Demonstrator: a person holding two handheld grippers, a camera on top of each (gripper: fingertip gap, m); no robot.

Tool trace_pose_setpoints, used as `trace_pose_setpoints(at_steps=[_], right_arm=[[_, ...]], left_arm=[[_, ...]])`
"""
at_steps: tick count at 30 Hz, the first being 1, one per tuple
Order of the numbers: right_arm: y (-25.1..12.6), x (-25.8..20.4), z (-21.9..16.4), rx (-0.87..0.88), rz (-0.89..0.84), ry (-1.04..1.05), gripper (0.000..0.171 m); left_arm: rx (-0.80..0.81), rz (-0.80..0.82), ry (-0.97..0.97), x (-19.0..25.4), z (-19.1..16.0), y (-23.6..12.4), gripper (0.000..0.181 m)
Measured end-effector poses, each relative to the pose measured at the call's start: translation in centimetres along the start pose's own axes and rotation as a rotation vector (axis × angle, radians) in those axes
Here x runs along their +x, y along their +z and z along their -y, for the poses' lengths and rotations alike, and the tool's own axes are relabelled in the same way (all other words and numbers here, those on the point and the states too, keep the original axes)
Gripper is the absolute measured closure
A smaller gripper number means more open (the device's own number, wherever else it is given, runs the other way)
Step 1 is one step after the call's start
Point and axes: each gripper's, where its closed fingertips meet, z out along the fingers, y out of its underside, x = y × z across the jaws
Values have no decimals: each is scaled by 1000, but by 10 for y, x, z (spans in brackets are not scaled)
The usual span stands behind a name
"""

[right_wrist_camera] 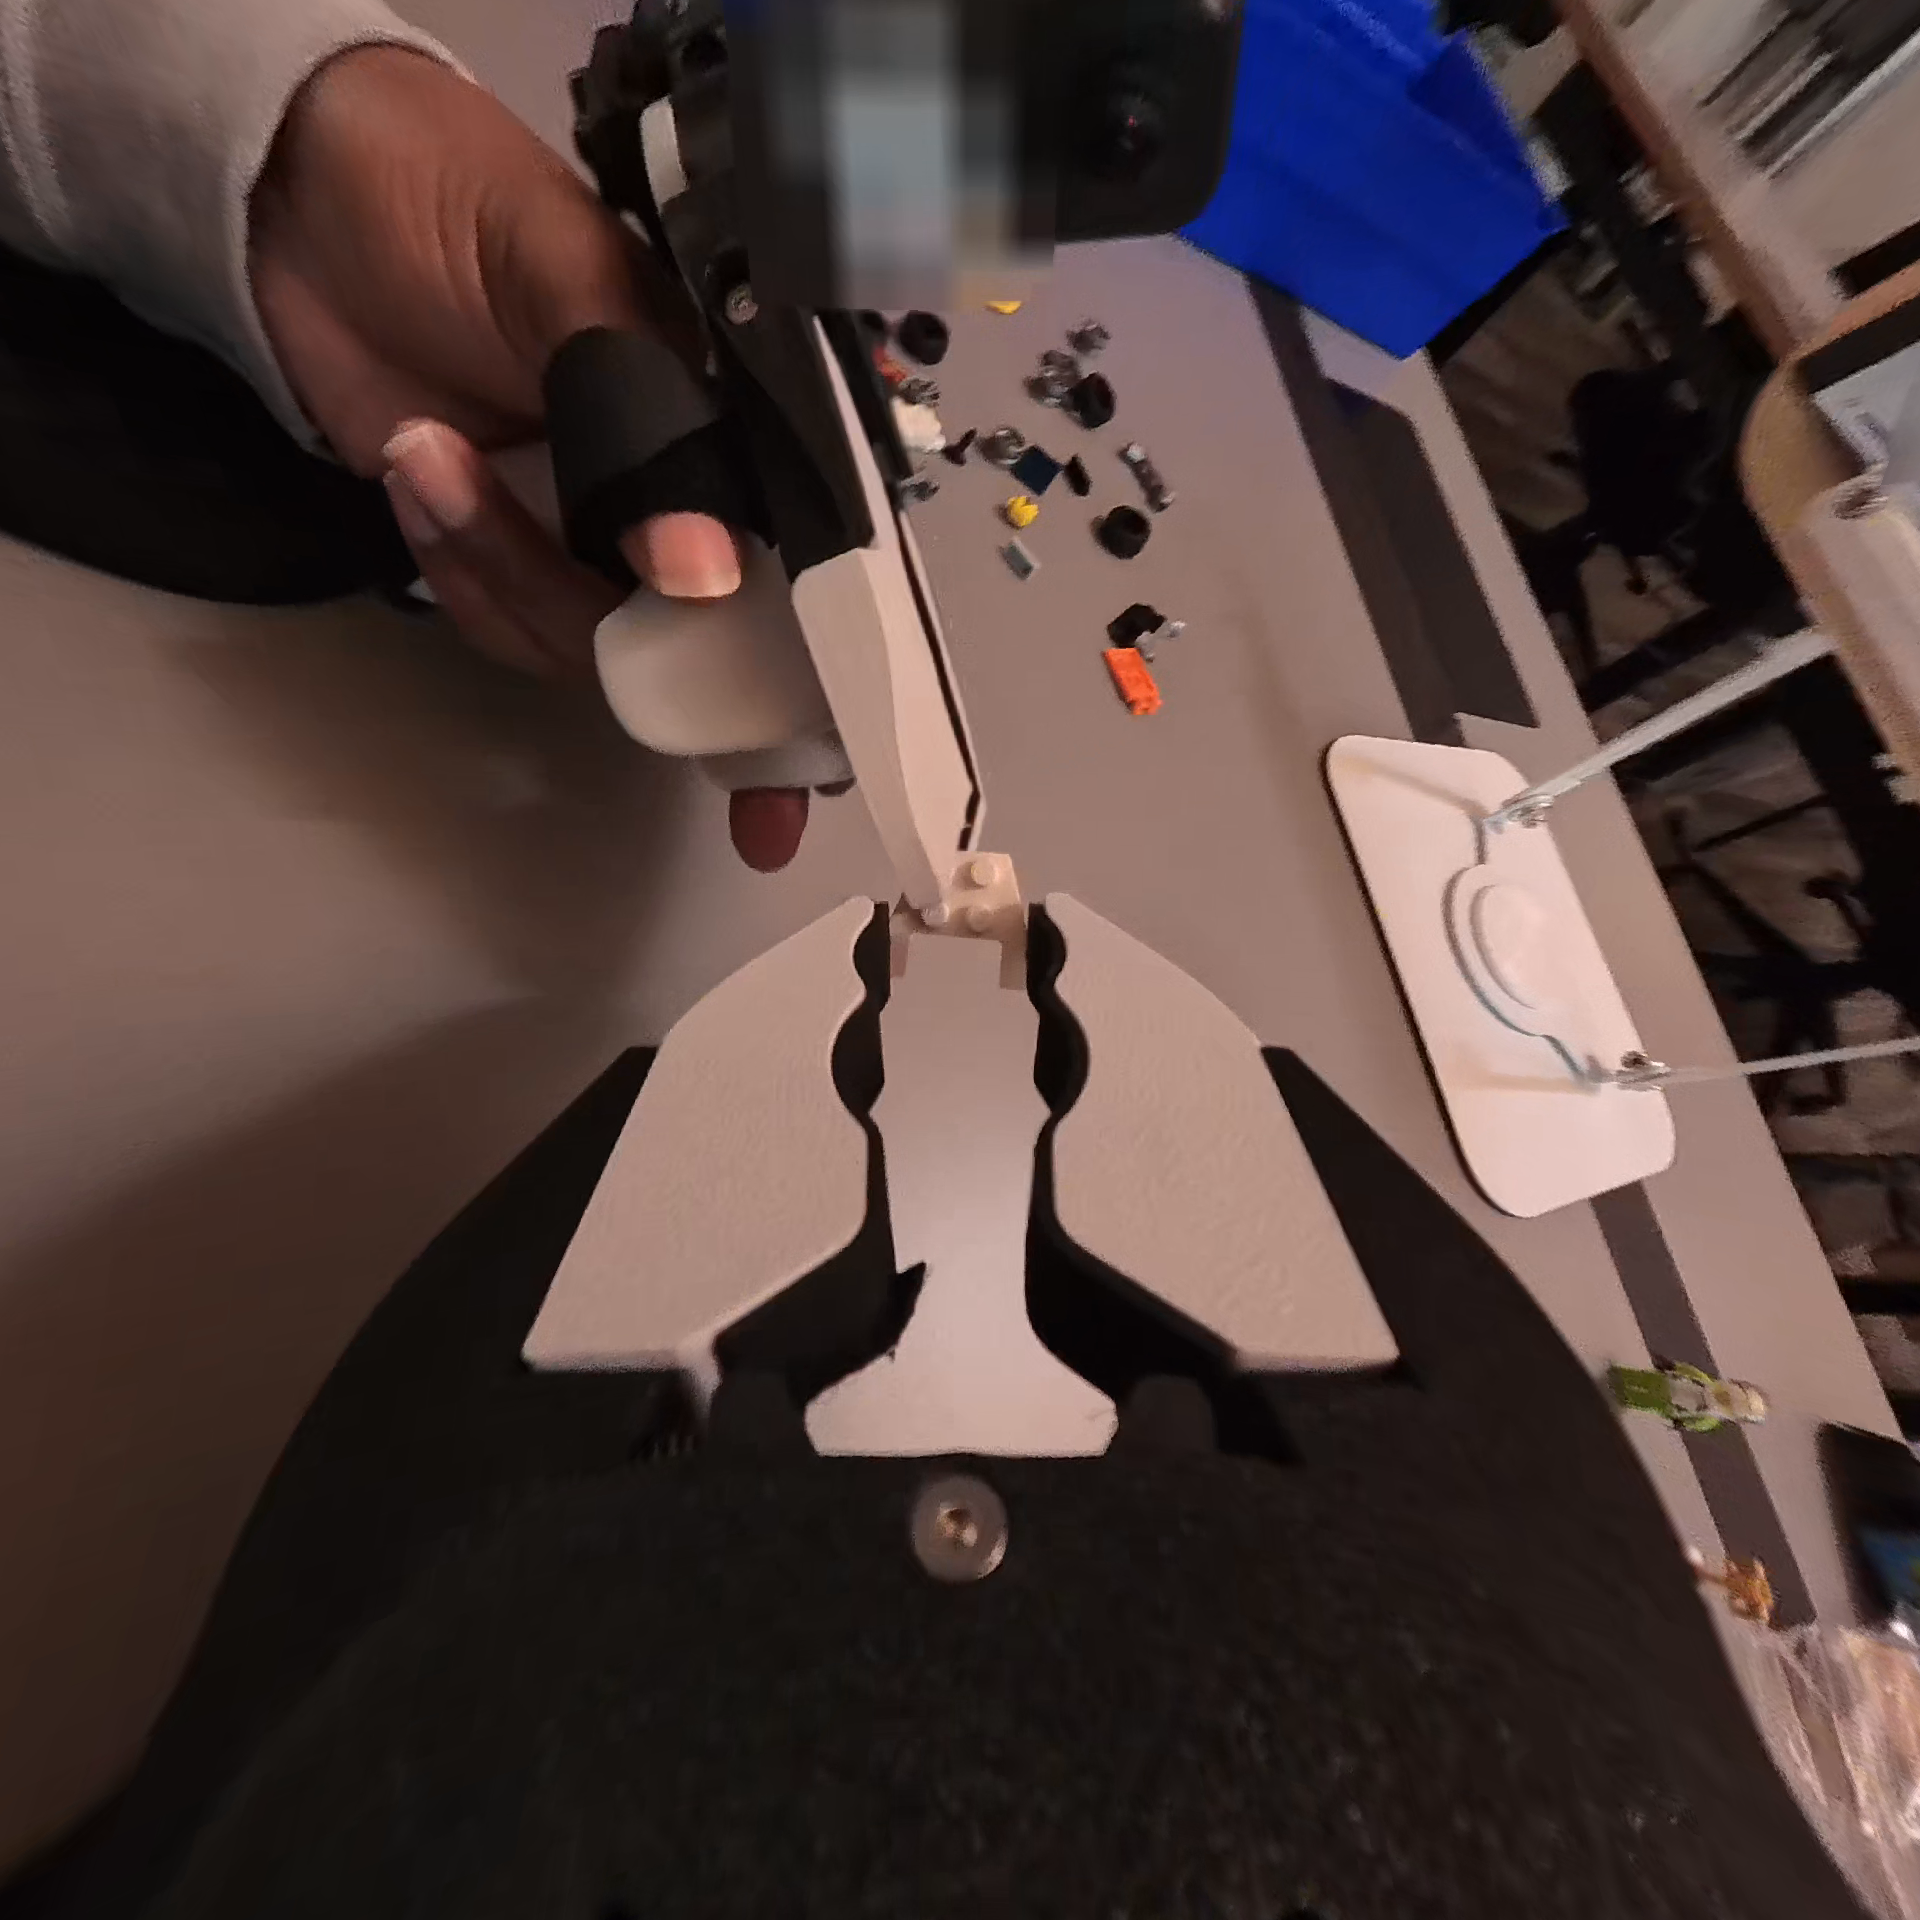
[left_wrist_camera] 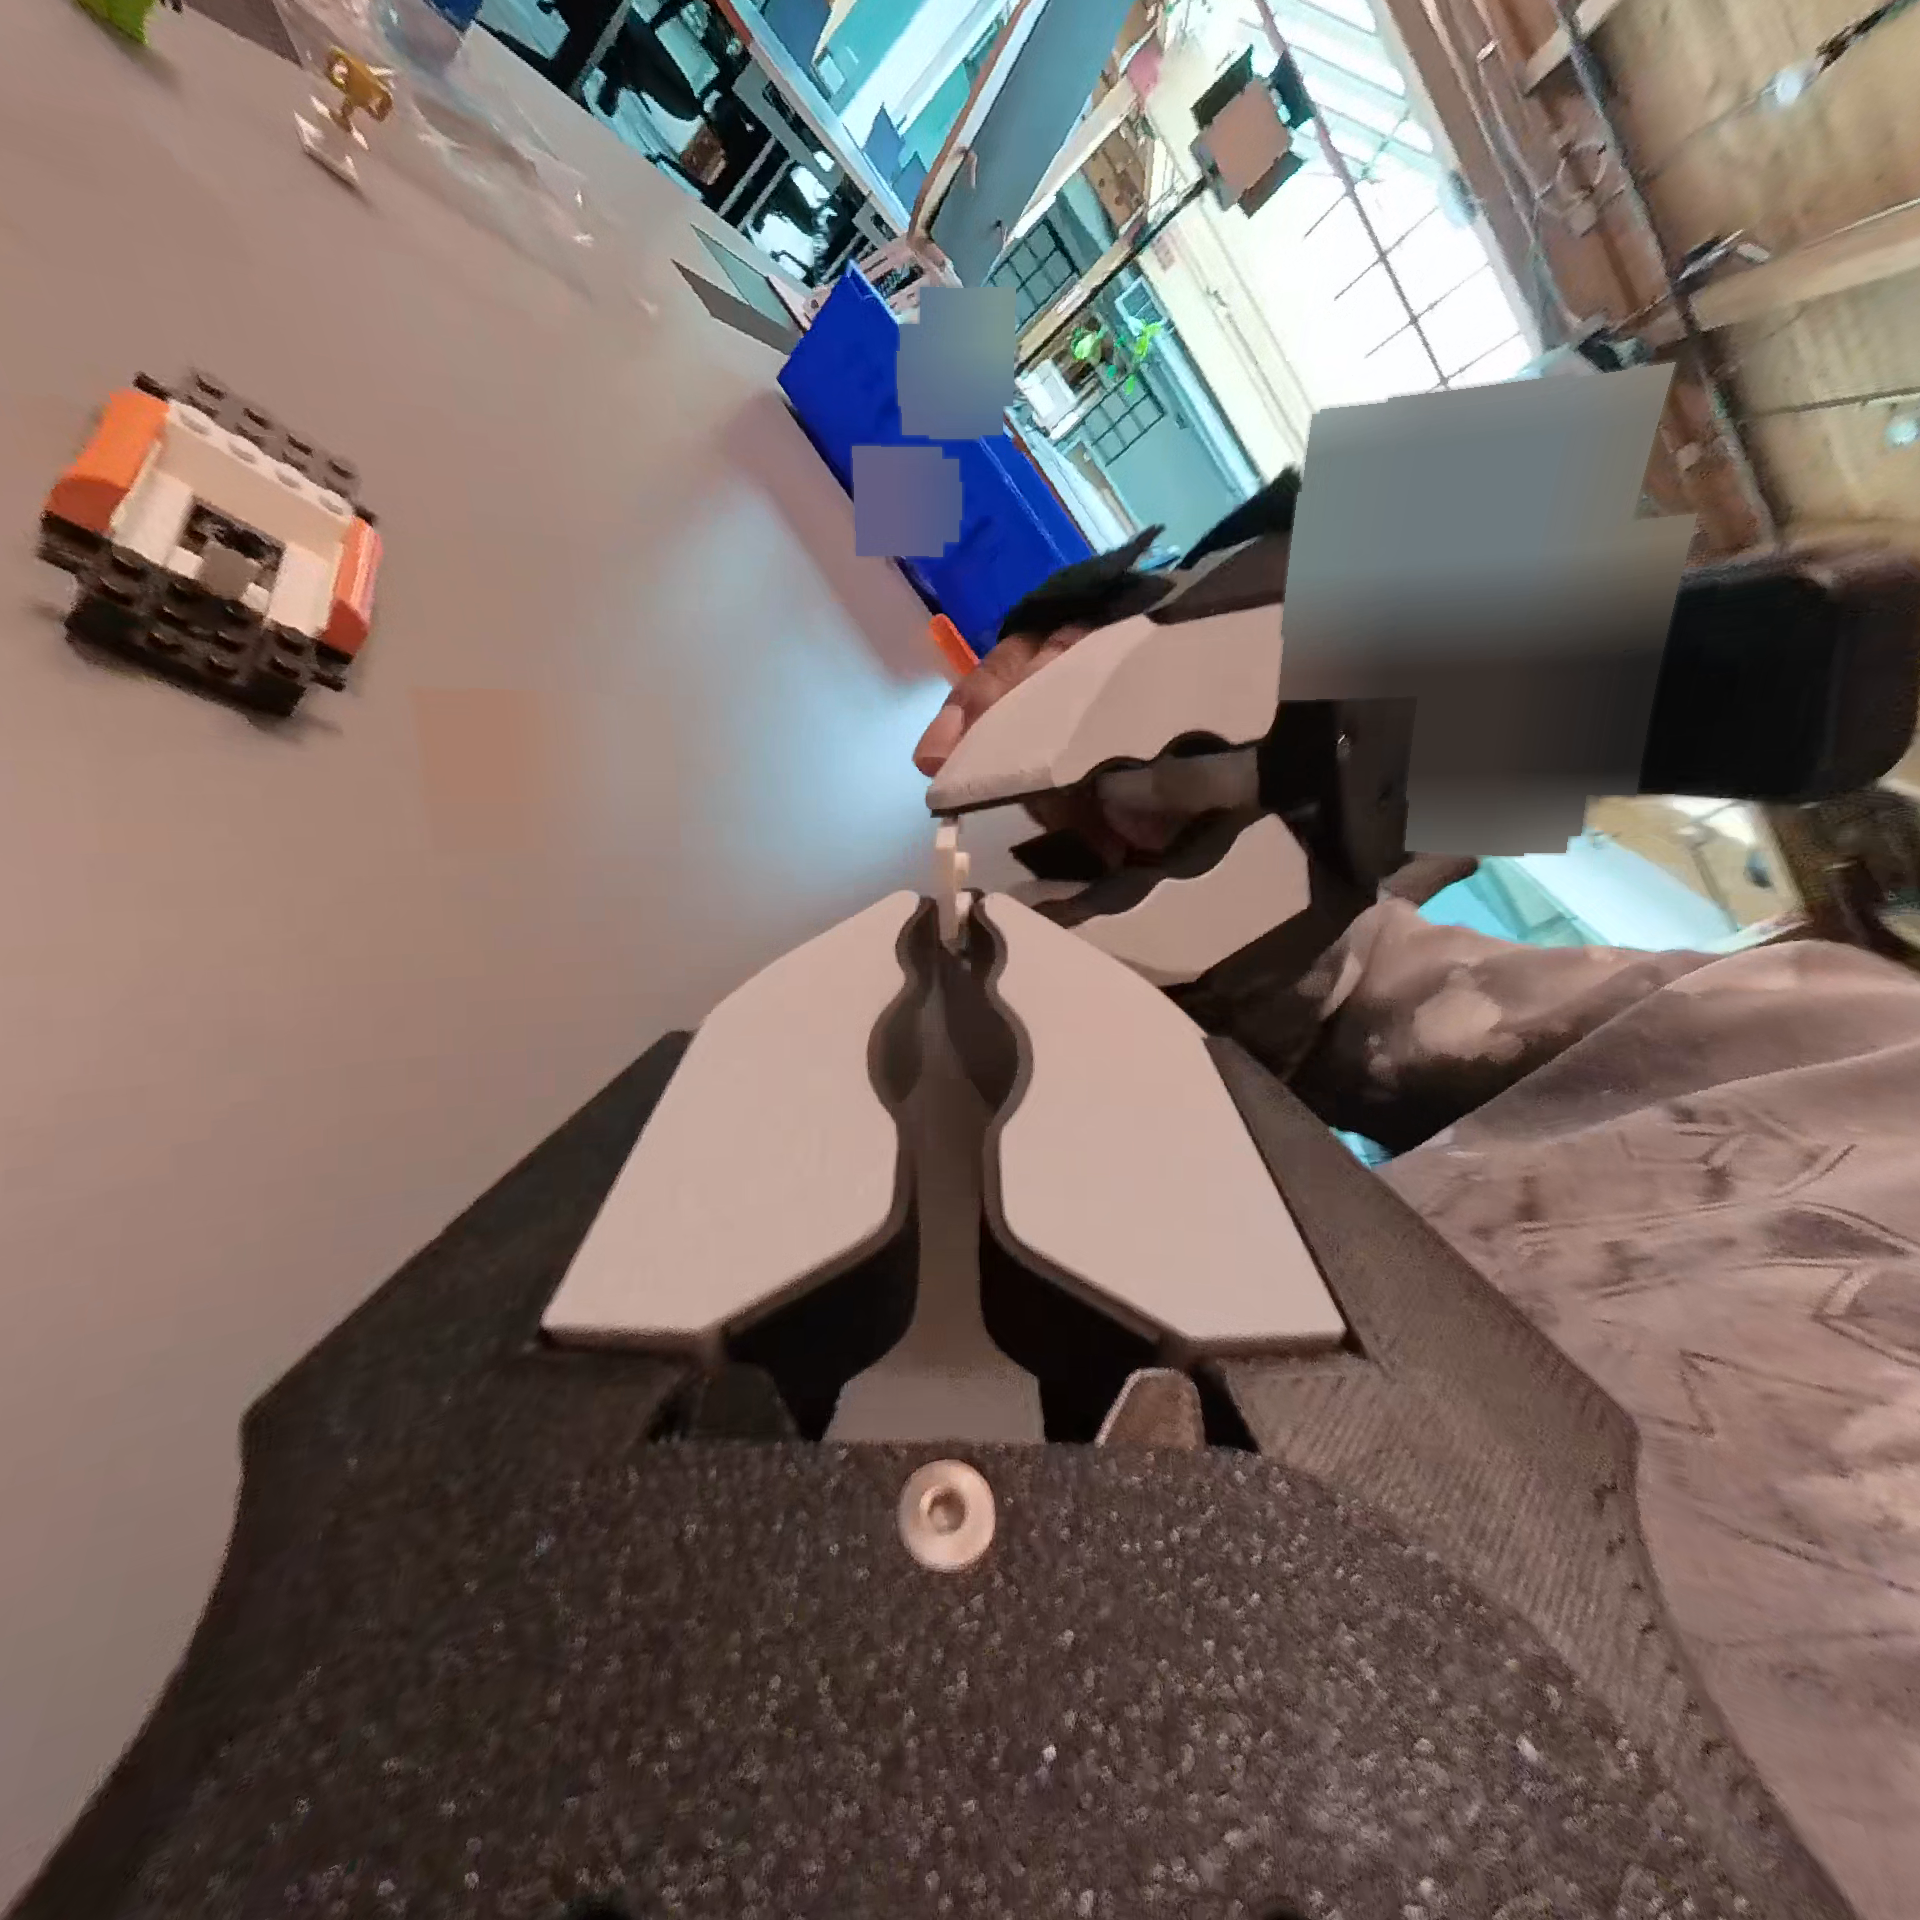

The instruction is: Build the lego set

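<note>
A small white studded Lego piece (right_wrist_camera: 982,904) is held in the air between both grippers. My left gripper (left_wrist_camera: 951,914) is shut on its thin edge; in the left wrist view the piece (left_wrist_camera: 948,868) stands edge-on out of the fingertips. In the right wrist view the left gripper (right_wrist_camera: 940,883) comes down from above onto the piece. My right gripper (right_wrist_camera: 961,920) spans the piece's width, with both pads against its sides. In the left wrist view the right gripper (left_wrist_camera: 977,847) has its upper fingertip on the piece's top. A partly built black, white and orange model (left_wrist_camera: 213,540) sits on the table to the left.
Several loose small parts (right_wrist_camera: 1081,457) and an orange piece (right_wrist_camera: 1132,675) lie on the grey table beyond the grippers. A white flat stand (right_wrist_camera: 1496,966) lies at the right near the table edge. A blue bin (right_wrist_camera: 1351,177) stands at the back. A small green figure (right_wrist_camera: 1683,1397) lies at the right edge. My left and right fingertips are right by each other.
</note>
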Motion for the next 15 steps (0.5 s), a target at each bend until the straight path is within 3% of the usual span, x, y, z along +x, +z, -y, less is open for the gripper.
trace_pose_setpoints(at_steps=[3,4,7,15], right_arm=[[0,-5,-9,-52,145,-82,148],[2,-3,-12,-71,173,-105,171],[15,-17,-28,-171,334,-126,170],[50,-37,-46,-190,399,-154,170]], left_arm=[[2,89,94,-12,5,-6,163],[9,123,128,-16,8,-10,162],[28,218,226,-29,17,-22,163],[-33,344,316,-51,7,-31,168]])
